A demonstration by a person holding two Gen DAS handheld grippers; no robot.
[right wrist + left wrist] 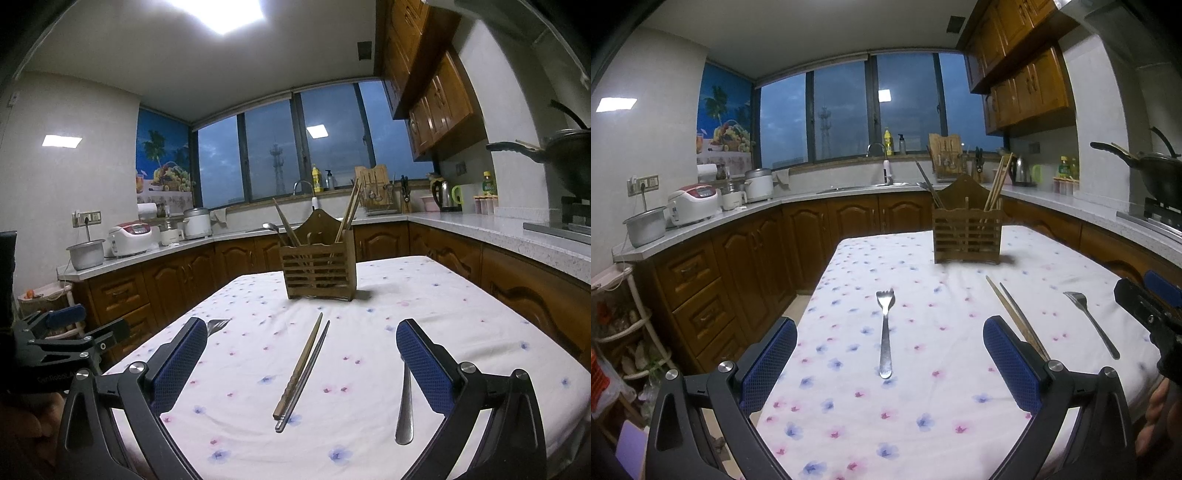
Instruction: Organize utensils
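Fingers of both grippers, left point(889, 354) and right point(301, 358), gaped empty; right should straddle the wooden and metal chopsticks point(301, 369) at twelve o'clock, pinching both together.

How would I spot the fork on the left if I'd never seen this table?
Start at the wooden holder at the far end of the flowered table. Come toward the near edge, left of the chopsticks: the fork lies alone, tines pointing away. The other utensil lies slanted on the right.
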